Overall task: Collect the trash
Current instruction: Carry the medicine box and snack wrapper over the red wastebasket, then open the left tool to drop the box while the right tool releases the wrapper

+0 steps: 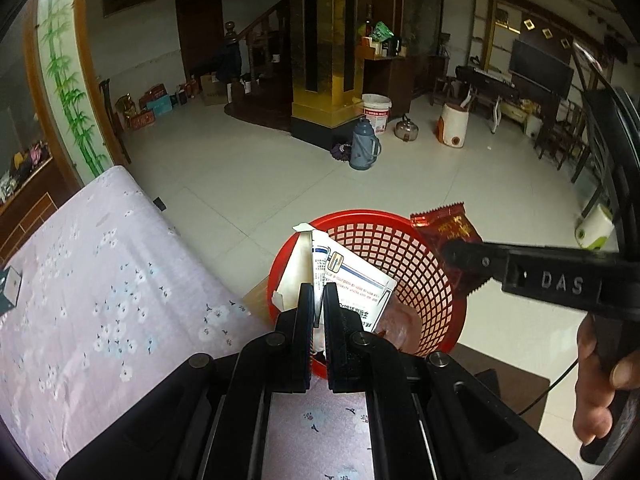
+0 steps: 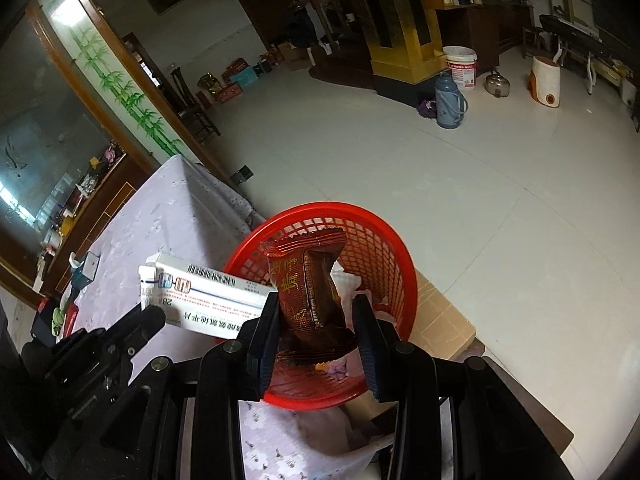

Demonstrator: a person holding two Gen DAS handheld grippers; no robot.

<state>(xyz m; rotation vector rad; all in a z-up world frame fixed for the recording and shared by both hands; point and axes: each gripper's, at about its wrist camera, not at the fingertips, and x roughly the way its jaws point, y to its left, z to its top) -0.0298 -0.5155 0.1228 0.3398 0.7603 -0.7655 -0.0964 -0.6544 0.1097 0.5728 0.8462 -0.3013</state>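
Observation:
A red mesh basket (image 1: 452, 292) (image 2: 408, 272) stands just past the edge of the table, with crumpled tissue and pink scraps inside. My left gripper (image 1: 318, 300) (image 2: 140, 320) is shut on a white medicine box (image 1: 352, 276) (image 2: 208, 292), held at the basket's near rim. My right gripper (image 2: 316, 340) (image 1: 460, 256) holds a red-brown snack wrapper (image 2: 312, 292) (image 1: 444, 232) upright over the basket. Its jaws stand wide, and the puffy wrapper fills the gap between them.
A lilac floral cloth covers the table (image 1: 100, 280), with a small teal box (image 1: 10, 286) at its left edge. Flat cardboard (image 2: 440, 320) lies under the basket. A hand (image 1: 600, 380) grips the right tool. A thermos (image 1: 362, 144), bucket and kettle stand far off on the tiled floor.

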